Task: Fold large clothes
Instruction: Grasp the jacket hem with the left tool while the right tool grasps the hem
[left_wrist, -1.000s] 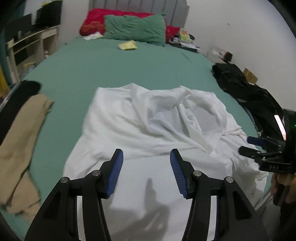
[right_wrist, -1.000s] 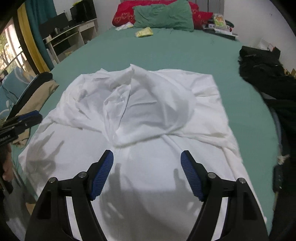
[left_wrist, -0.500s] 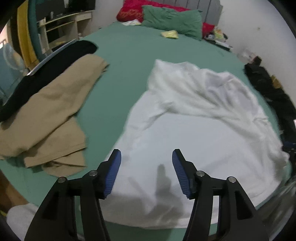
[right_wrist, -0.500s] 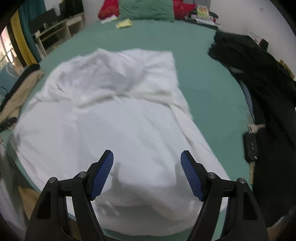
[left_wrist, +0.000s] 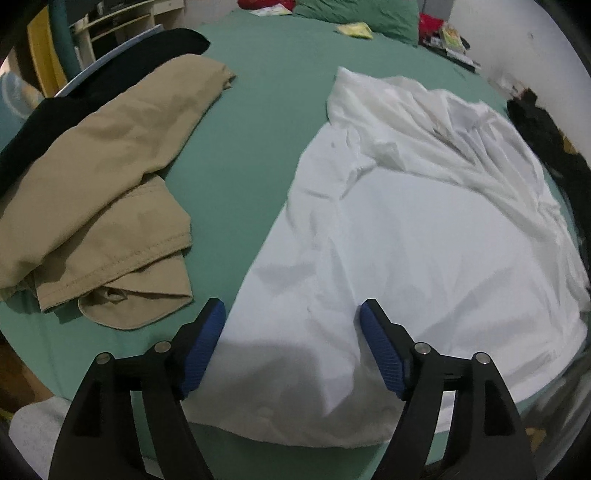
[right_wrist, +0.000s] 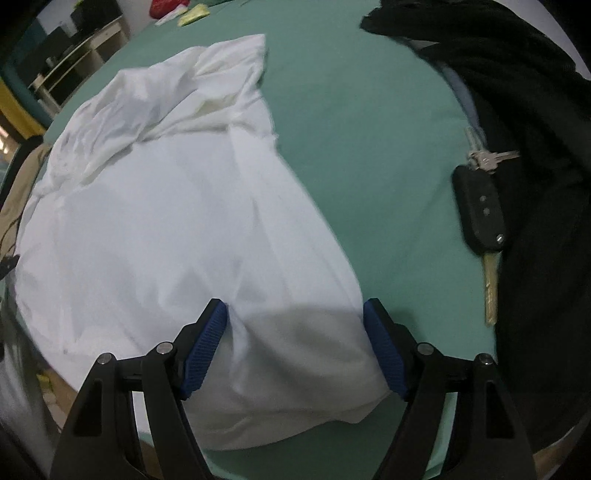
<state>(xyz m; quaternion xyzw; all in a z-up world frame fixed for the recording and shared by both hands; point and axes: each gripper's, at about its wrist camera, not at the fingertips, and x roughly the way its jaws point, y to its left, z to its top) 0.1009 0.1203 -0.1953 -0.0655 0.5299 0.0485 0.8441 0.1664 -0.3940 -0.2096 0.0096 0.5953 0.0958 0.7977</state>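
White shirt (left_wrist: 424, 240) lies spread on the bed (left_wrist: 266, 122), hem at the near edge. Left tool (left_wrist: 291, 347) is opening over the left hem corner, right tool (right_wrist: 295, 347) gapes over the right corner, nothing gripped. We'd pinch both corners evenly, dodging the keys (right_wrist: 480, 206).

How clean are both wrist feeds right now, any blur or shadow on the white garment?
Left wrist view: the white garment is softly blurred, fisheye-bent, with a grey shadow at its near hem between the left gripper fingers. Right wrist view: more motion smear, the same shadow by the right gripper.
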